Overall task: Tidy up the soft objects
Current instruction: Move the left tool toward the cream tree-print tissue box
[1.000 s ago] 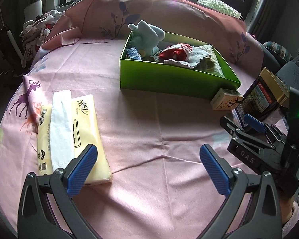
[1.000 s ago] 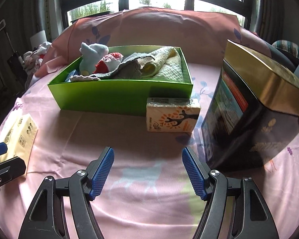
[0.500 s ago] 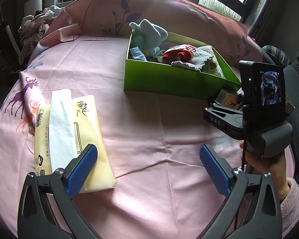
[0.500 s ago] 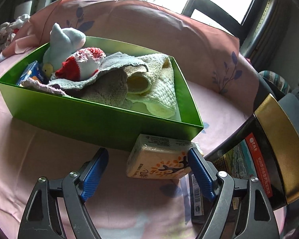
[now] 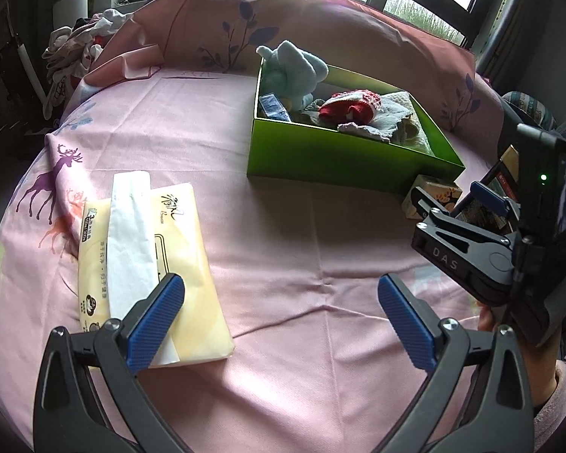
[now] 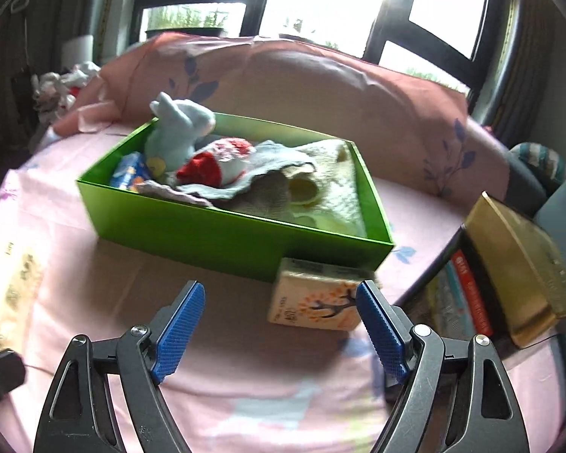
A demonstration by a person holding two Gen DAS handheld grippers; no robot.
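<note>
A green box (image 5: pixel 339 162) on the pink cloth holds a light-blue plush (image 5: pixel 294 71), a red-and-white knit piece (image 5: pixel 351 107) and folded towels (image 6: pixel 332 185). A small tissue pack (image 6: pixel 313 302) with an orange tree print lies against the green box's (image 6: pixel 226 234) near right corner. My right gripper (image 6: pixel 279 302) is open just short of it, and its right fingertip overlaps the pack's right end without pressing it. A yellow tissue pack (image 5: pixel 192 234) lies at the left. My left gripper (image 5: pixel 279 302) hangs open beside it, holding nothing.
A black-and-gold box (image 6: pixel 509 256) stands right of the small pack, close to the right finger. A pink pillow (image 6: pixel 320 83) backs the green box. Crumpled clothes (image 5: pixel 79 49) lie at the far left. A hand (image 5: pixel 486 321) holds the right gripper (image 5: pixel 452 198).
The right gripper came forward from mid-table to the small tissue pack, rolled a little, and its jaws spread wider. The left gripper stayed about where it was.
</note>
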